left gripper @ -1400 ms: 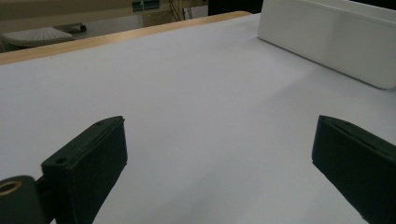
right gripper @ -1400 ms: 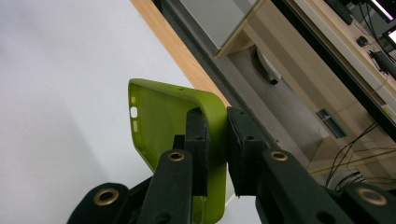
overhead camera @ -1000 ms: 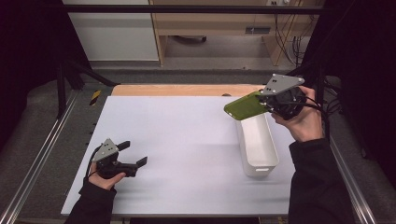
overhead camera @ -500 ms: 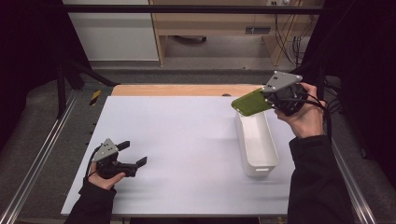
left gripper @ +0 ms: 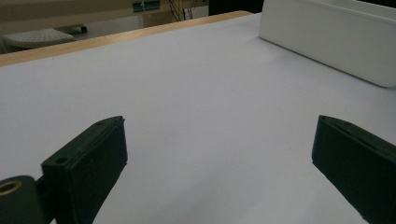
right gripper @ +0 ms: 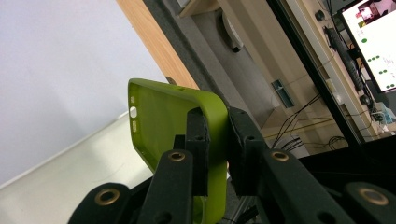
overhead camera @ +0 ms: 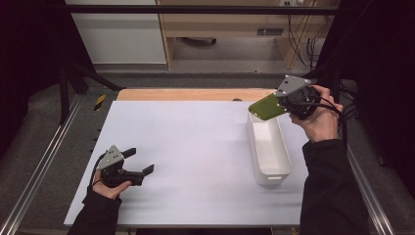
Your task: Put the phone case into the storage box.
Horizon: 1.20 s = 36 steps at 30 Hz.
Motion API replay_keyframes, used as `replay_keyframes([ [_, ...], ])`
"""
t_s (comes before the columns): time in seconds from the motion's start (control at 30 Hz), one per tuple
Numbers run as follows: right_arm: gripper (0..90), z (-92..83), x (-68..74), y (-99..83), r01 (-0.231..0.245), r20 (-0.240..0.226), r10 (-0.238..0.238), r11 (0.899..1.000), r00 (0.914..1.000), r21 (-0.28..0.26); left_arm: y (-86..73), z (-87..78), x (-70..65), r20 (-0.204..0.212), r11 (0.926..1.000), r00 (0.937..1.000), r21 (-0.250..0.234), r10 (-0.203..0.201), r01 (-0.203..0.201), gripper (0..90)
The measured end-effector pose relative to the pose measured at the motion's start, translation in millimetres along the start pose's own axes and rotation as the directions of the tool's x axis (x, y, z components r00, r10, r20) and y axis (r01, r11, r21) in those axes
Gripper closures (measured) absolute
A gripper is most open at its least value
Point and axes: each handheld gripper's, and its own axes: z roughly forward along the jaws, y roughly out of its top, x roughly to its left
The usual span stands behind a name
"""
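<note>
**Green case held above the bin**

Above the far end of the white bin (overhead camera: 269, 147), the right gripper (overhead camera: 286, 104) pinches one edge of a green phone case (overhead camera: 266, 106), jaws clamped so its open side stays free. Resting on the table (overhead camera: 195, 142), the left gripper (overhead camera: 139, 161) has its jaws wide apart, idle. Since a second ago, the case has drifted slightly right.

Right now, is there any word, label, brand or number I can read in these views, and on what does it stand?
None can be read.
Green phone case in the right gripper: plain, no print visible.
White bin: no label visible.
Monitor behind the table: rows of green dots and tiny text, too small and blurred to read.
Left gripper: no markings visible.
</note>
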Motion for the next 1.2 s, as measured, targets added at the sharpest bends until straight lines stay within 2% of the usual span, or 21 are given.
replay_keyframes([
  [0.27, 80.0, 6.9, -1.0, -2.0, 0.022, 0.004, -0.022, 0.999, 0.9997, 0.035, -0.3, 0.7, 0.0, 0.0, 1.0, 1.0, 0.002, 0.004, -0.004, 3.3],
  [0.6, 80.0, 22.4, 0.3, -1.8, 0.089, -0.014, -0.088, 0.993, 0.996, 0.081, -0.8, 1.1, 0.2, 0.001, 1.0, 1.0, 0.004, 0.003, -0.003, 3.3],
  [0.7, 80.0, 27.5, -0.4, -1.5, 0.121, -0.023, -0.12, 0.989, 0.9925, 0.084, -0.9, 1.4, 0.4, 0.002, 1.0, 1.0, 0.006, 0.005, -0.005, 3.3],
  [0.93, 80.0, 37.7, -1.1, -0.9, 0.15, -0.047, -0.146, 0.983, 0.9882, 0.103, -1.5, 2.0, 0.9, 0.003, 0.9999, 1.0, 0.012, 0.005, -0.005, 3.3],
  [1.2, 80.0, 47.1, 0.1, -0.6, 0.199, -0.084, -0.191, 0.974, 0.9781, 0.107, -2.1, 2.6, 1.1, 0.003, 0.9999, 1.0, 0.013, 0.006, -0.006, 3.3],
])
